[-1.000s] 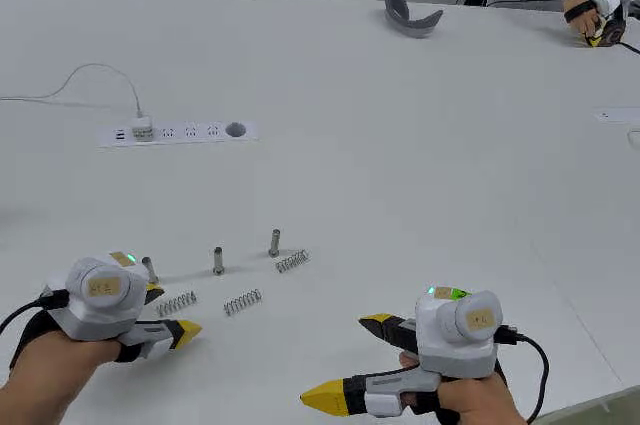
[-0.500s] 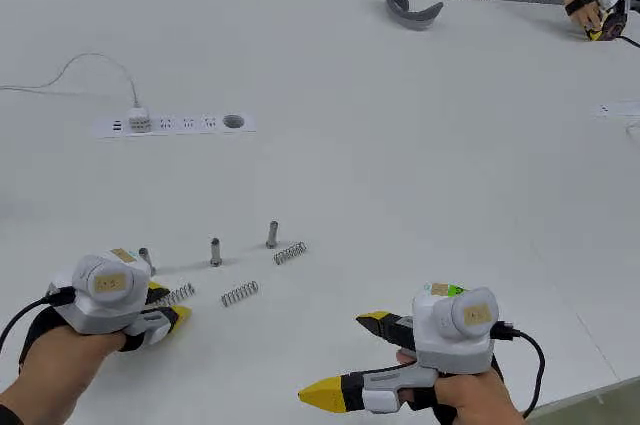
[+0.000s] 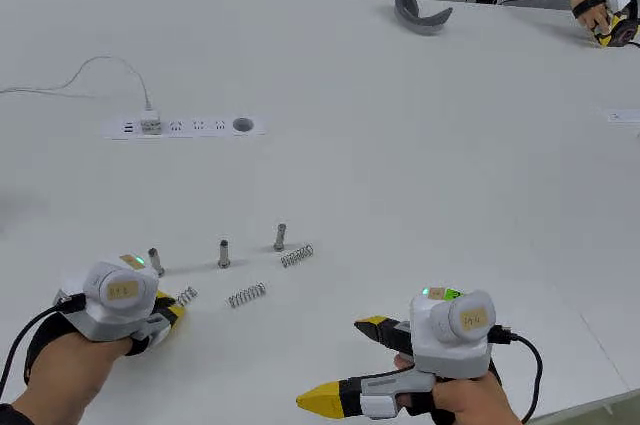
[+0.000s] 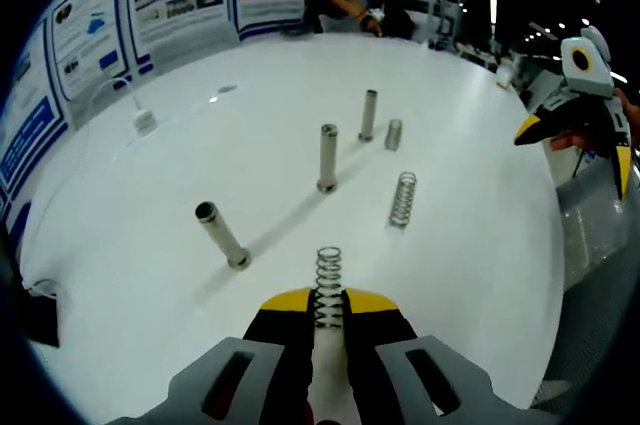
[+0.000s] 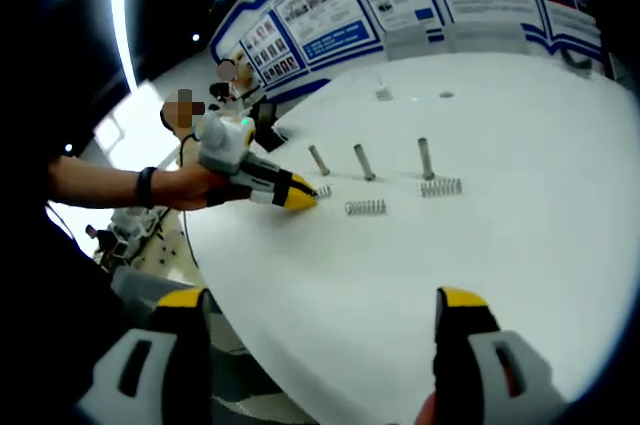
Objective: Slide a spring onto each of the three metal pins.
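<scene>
Spring [image 4: 327, 275] pinched in the narrow jaws of my left gripper [image 4: 328, 307], nearest pin [image 4: 222, 236] just beside; open table [image 3: 450, 195] beyond. Right gripper [image 5: 320, 300] gapes wide near the table's front edge, well apart.

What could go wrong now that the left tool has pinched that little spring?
1. The left gripper holds the spring only by one end between its fingers; the thin coil may bend or pop out.
2. The nearest pin is slender and stands unheld, with the right gripper open and well apart from it. If the pin is loose, a nudge while threading could tip it.
</scene>
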{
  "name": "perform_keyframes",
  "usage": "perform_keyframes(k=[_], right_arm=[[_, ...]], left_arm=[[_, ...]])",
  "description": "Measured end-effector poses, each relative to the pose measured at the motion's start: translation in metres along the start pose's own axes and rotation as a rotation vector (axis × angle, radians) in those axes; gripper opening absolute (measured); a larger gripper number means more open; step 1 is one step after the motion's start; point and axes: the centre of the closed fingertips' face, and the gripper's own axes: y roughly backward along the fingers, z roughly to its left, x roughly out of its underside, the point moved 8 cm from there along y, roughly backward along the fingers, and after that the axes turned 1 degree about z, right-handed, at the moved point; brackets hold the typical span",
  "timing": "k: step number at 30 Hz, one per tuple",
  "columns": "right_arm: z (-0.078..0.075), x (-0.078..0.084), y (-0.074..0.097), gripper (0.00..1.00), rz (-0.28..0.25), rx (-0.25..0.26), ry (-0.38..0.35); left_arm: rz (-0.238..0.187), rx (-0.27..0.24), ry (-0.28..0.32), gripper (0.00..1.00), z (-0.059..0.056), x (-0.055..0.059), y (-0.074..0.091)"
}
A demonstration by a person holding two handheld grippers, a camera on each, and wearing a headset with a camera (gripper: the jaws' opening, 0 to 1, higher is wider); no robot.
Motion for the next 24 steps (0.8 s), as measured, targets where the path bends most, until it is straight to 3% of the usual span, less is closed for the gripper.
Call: perform_keyframes(k=[13,24], right_arm=[[0.008,-0.002,-0.005,0.94,0.001,-0.022,0.003],[0.013,-0.002,-0.009,0.94,0.005,-0.041,0.008]], left_arm=[[-0.007,-0.006,0.079,0.11,-0.006,0.019,0.024],[-0.016,-0.005,0.084,0.11,-0.01,0.036,0.05]])
